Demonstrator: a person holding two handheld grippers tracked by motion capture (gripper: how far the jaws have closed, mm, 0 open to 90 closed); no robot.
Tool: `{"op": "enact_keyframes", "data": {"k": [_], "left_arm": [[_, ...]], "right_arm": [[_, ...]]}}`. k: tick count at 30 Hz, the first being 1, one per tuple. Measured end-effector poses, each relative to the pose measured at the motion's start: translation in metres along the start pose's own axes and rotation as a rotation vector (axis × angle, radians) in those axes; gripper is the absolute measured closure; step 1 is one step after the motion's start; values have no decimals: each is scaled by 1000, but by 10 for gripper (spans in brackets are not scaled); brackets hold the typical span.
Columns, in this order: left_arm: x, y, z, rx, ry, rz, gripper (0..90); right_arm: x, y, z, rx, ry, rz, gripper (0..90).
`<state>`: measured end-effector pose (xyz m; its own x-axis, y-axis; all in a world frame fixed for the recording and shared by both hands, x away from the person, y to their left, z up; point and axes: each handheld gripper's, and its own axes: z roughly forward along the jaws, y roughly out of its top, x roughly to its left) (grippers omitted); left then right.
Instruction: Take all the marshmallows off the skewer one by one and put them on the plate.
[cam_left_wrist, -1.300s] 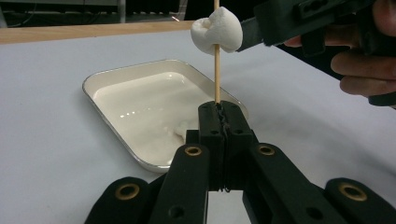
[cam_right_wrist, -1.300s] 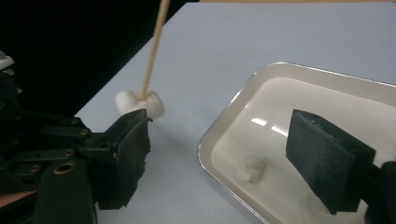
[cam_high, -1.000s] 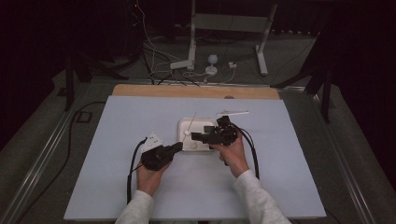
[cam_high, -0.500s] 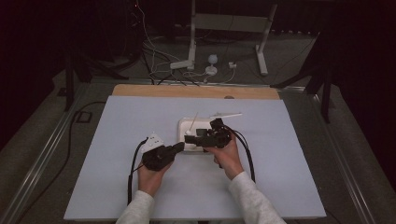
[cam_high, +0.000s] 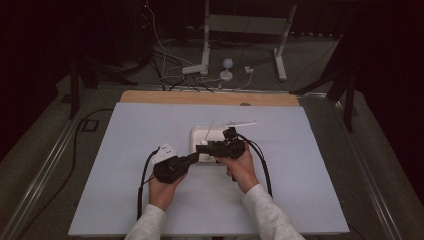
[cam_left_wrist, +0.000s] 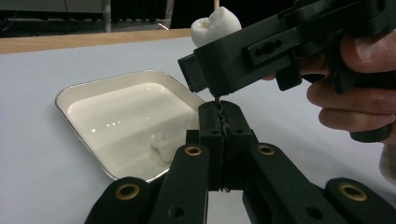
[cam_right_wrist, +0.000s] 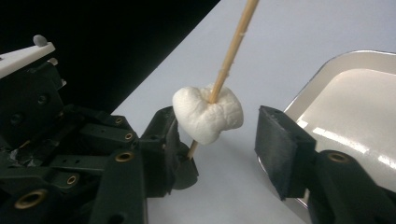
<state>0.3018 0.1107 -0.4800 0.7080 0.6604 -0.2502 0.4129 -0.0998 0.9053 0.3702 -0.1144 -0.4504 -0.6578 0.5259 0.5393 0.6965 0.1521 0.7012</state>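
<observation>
The step in hand is threading a marshmallow (cam_right_wrist: 208, 114) along a wooden skewer (cam_right_wrist: 233, 46). The left gripper (cam_left_wrist: 219, 121) is clenched on the lower end of the skewer, holding it upright above the white table (cam_high: 150, 130), just beside the enamel tray (cam_left_wrist: 88, 93). The right gripper (cam_right_wrist: 219, 140) brackets the marshmallow; its jaws have just been closing, with the marshmallow between them, but a gap remains on both sides and the pads do not yet press on it. Judged from this, the next move calls for completing the closure gently enough not to crush the soft piece, then sliding it straight along the skewer axis while the left gripper holds firm. The right gripper view shows the skewer passing through the marshmallow and out below it. The left gripper view shows the grip on the skewer and a second marshmallow (cam_left_wrist: 161, 144) lying in the tray. The high view shows another skewer (cam_high: 240, 123) lying at the tray's far edge.
</observation>
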Motion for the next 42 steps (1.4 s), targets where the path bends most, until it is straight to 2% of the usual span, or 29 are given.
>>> {"op": "enact_keyframes", "data": {"k": [4,10,14,16,18,21,25,28,31,37,42], "left_arm": [[0,0,1,5,-1,4,900],[0,0,0,0,1,13,900],[0,-1,0,13,4,38,900],[0,-1,0,10,1,37,900],[-1,-1,0,12,0,46,900],[-2,-1,0,18,4,60,900],[-3,-4,1,38,6,73,900],[-5,-4,3,45,9,93,900],[-6,-3,3,44,6,96,900],[-6,-3,3,54,26,112,900],[-6,-3,2,68,46,131,900]], "right_arm": [[0,0,-1,-3,28,11,659],[0,2,-5,-20,35,28,745],[0,5,-11,-65,24,36,762],[-2,9,-16,-70,32,47,761],[0,11,-18,-69,8,23,761],[2,15,-22,-74,-7,11,760],[-4,21,-34,-140,-27,48,764],[-7,27,-42,-147,-50,36,763],[-8,32,-50,-164,-66,33,762],[-13,35,-52,-196,-68,59,765],[-12,35,-51,-205,-96,56,775]]}}
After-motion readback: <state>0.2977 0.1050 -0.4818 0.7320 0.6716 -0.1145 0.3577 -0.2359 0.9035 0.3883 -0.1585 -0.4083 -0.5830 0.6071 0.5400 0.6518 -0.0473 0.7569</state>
